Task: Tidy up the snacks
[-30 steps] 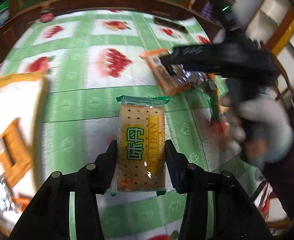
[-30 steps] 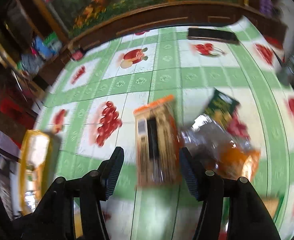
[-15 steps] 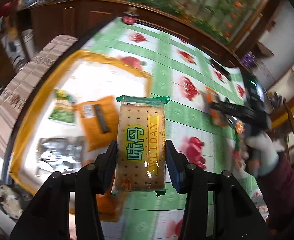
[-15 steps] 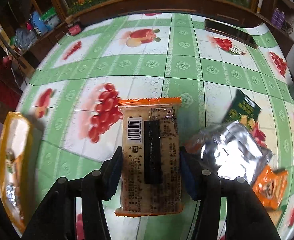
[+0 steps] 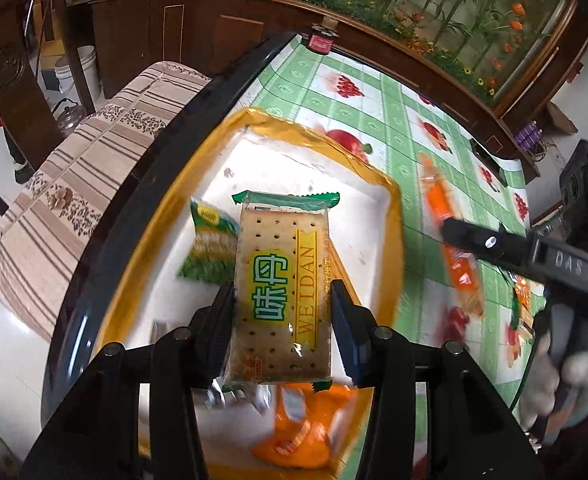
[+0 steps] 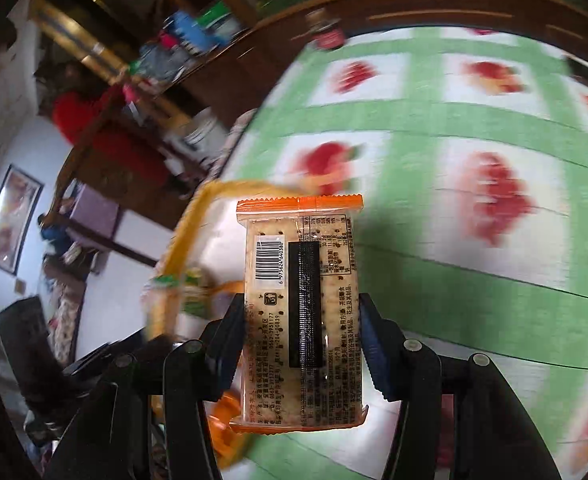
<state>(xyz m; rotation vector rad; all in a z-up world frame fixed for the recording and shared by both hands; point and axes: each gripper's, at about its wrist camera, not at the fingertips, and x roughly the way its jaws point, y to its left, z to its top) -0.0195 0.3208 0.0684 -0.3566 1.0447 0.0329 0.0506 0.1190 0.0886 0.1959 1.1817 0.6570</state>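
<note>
A shallow tray with a yellow rim [image 5: 394,216] and a white floor sits at the edge of the table, on a green-and-white tablecloth printed with fruit [image 5: 378,120]. Inside it lie a green snack packet [image 5: 208,244] towards the far left, an orange packet [image 5: 306,428] at the near end, and something silvery just under the left gripper, too blurred to name.

The left gripper [image 5: 282,320] hangs over the tray, its two fingers [image 5: 220,320] narrowed onto the long sides of a green-ended cracker packet marked WEIDAN [image 5: 282,292], which stands lengthwise between them, printed face towards the camera, above the tray's contents.

The right gripper [image 6: 300,332] is closed on an orange-ended cracker packet [image 6: 302,308]; its jaws have just been closing a little and the pads press on both long edges. The packet shows its back, with barcode and a dark seam strip. It is held over the tablecloth just beside the tray's rim [image 6: 190,220]. In the left wrist view the same gripper [image 5: 450,232] appears right of the tray, carried by a gloved hand [image 5: 566,384], the orange packet blurred in its jaws.
</note>
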